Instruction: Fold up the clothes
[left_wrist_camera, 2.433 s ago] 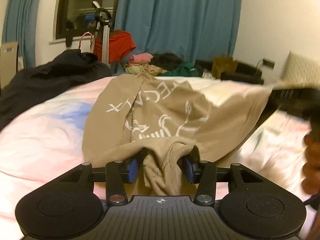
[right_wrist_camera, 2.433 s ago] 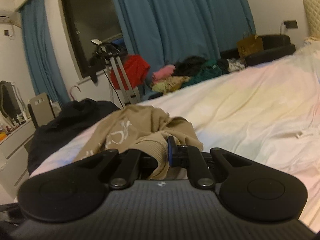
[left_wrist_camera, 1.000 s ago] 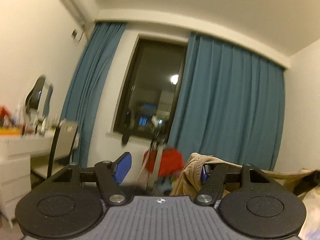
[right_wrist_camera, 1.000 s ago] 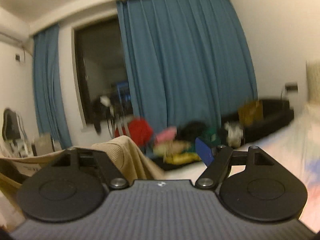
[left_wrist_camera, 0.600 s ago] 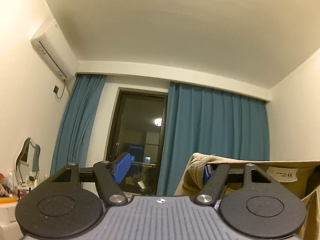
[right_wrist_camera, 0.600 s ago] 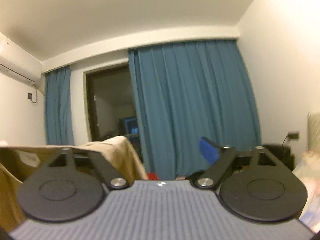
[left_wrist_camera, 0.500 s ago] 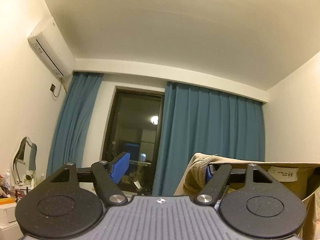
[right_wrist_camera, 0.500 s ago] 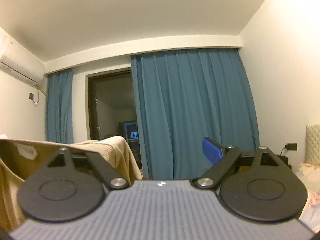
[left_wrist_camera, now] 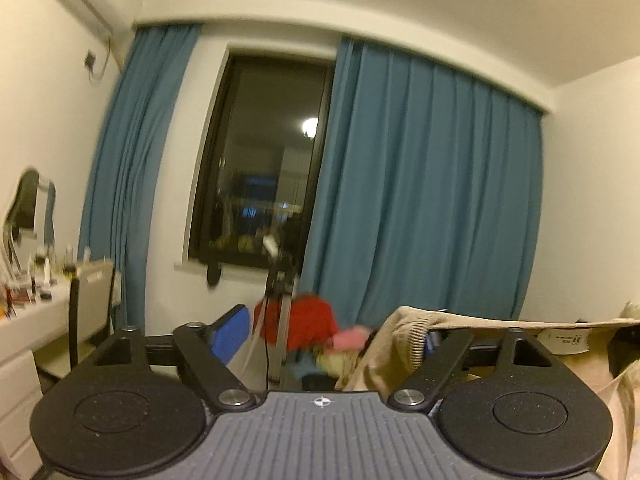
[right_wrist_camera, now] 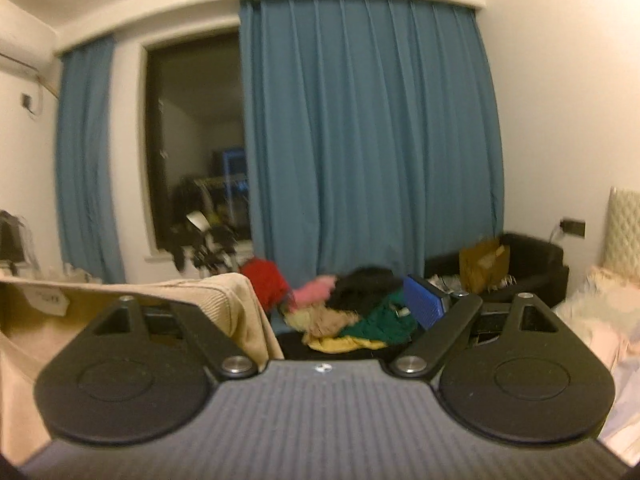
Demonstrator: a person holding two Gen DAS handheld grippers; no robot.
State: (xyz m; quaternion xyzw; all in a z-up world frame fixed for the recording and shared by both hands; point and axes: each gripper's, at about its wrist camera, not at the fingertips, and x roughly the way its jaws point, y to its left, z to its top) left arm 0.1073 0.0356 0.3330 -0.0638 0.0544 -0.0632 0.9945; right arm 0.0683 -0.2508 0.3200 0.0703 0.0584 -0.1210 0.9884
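Observation:
A beige sweatshirt [left_wrist_camera: 404,344] hangs stretched between my two grippers, held up in the air. In the left wrist view its ribbed hem drapes over the right finger, and a white care label [left_wrist_camera: 562,338] shows on the stretched cloth at right. My left gripper [left_wrist_camera: 332,334] has its jaws spread wide, the blue left pad [left_wrist_camera: 228,334] bare. In the right wrist view the sweatshirt [right_wrist_camera: 224,312] drapes over the left finger. My right gripper [right_wrist_camera: 336,312] also has its jaws spread wide, its blue right pad [right_wrist_camera: 424,306] bare.
Blue curtains [right_wrist_camera: 368,140] and a dark window [left_wrist_camera: 264,168] face me. A pile of coloured clothes [right_wrist_camera: 344,320] lies below the curtain. A black armchair [right_wrist_camera: 524,264] stands at right, beside the bed's edge [right_wrist_camera: 600,320]. A white dresser with a chair [left_wrist_camera: 80,308] stands at left.
Both grippers have tilted back down from the ceiling, so the clothes pile and furniture show again. The sweatshirt stays stretched between them, draped over one finger of each.

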